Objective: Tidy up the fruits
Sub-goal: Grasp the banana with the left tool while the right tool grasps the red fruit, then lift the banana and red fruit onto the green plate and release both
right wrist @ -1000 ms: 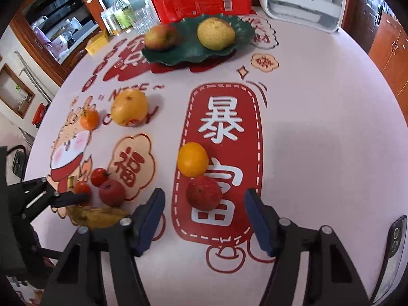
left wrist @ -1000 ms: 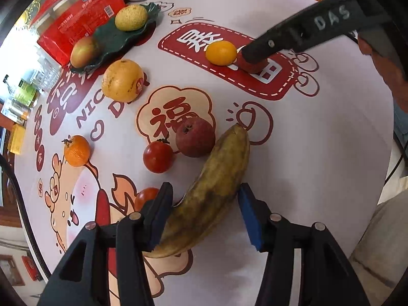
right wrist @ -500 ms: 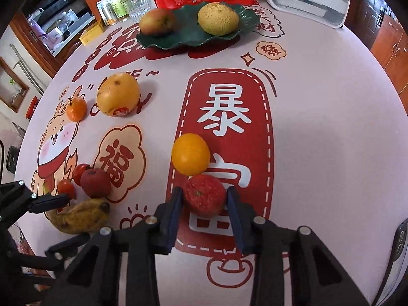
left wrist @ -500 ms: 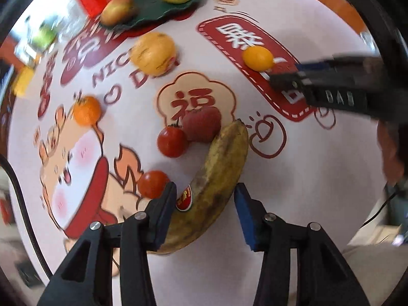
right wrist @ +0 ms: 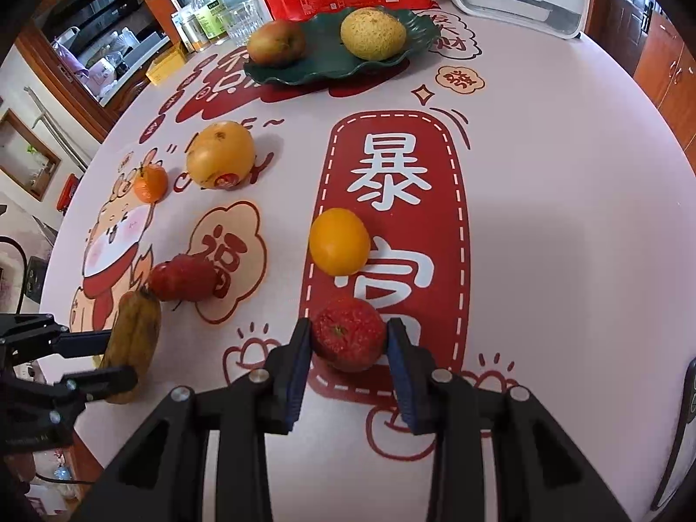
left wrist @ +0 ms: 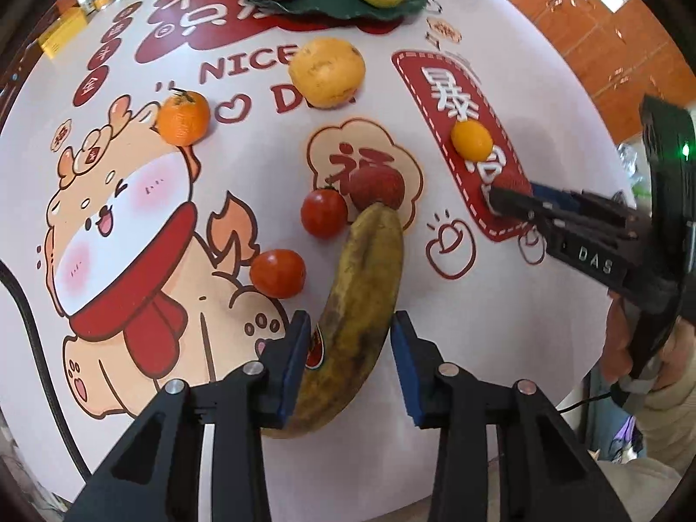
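- Our left claw (left wrist: pixel 350 363) straddles the lower part of a banana (left wrist: pixel 356 317); its left pad (left wrist: pixel 293 363) touches the skin, while a slim gap shows at the right pad, so we judge it closing but not yet clamped.
- The banana's long axis runs from the claw toward 12 o'clock, its tip ending against a dark red fruit (left wrist: pixel 377 186).
- The banana is soft-looking, curved, mottled brown-yellow, with a sticker near the left pad.
- Our right claw (right wrist: pixel 349 359) is clenched on a red wrinkled fruit (right wrist: pixel 349 332), both blue pads pressed to its sides, low over the bench (right wrist: pixel 543 217).
- A smooth orange fruit (right wrist: pixel 339 241) sits just beyond at 12 o'clock.
- The green scalloped plate (right wrist: pixel 304 76), our likely goal, lies far off at 12 o'clock, holding an apple (right wrist: pixel 277 42) and a rough yellow fruit (right wrist: pixel 373 33).
- Two glossy tomatoes (left wrist: pixel 324 213) rest at 10 o'clock from the left claw, near the banana.
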A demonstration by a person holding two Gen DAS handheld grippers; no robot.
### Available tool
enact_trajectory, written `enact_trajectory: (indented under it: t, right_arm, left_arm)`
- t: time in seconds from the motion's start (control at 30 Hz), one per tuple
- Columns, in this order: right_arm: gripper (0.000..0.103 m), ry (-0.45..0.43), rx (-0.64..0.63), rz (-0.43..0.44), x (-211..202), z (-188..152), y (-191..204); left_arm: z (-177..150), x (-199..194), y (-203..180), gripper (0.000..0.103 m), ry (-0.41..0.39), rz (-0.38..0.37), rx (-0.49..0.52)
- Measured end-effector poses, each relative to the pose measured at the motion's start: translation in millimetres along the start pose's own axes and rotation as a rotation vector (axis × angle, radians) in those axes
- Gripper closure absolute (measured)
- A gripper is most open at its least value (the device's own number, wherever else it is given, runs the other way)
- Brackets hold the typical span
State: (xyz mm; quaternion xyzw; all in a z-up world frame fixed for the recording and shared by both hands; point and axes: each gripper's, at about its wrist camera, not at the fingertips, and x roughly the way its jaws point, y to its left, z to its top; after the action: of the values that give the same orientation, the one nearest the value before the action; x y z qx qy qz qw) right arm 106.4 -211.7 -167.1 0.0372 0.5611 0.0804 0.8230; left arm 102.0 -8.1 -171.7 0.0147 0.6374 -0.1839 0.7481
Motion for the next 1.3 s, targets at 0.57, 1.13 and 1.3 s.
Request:
enact_trajectory:
  t: [0.57,1.13,1.3]
  right_arm:
    - [0.069,-0.009,-0.021,0.021,-8.6,-4.6,6.4]
    - [0.069,-0.013,-0.017,0.028,-14.6,-13.2,7.8]
    - [0.069,-0.016,-0.032,0.035,-17.3,-9.3,13.1]
  left_arm:
    - [-8.5,15.5,-26.3,0.069,0.032,0.146,0.143]
    - [-17.5,24.8,-23.8,0.069,0.07,0.126,0.179]
    - [-19.2,1.4,-23.5,0.07,0.031,0.106,0.159]
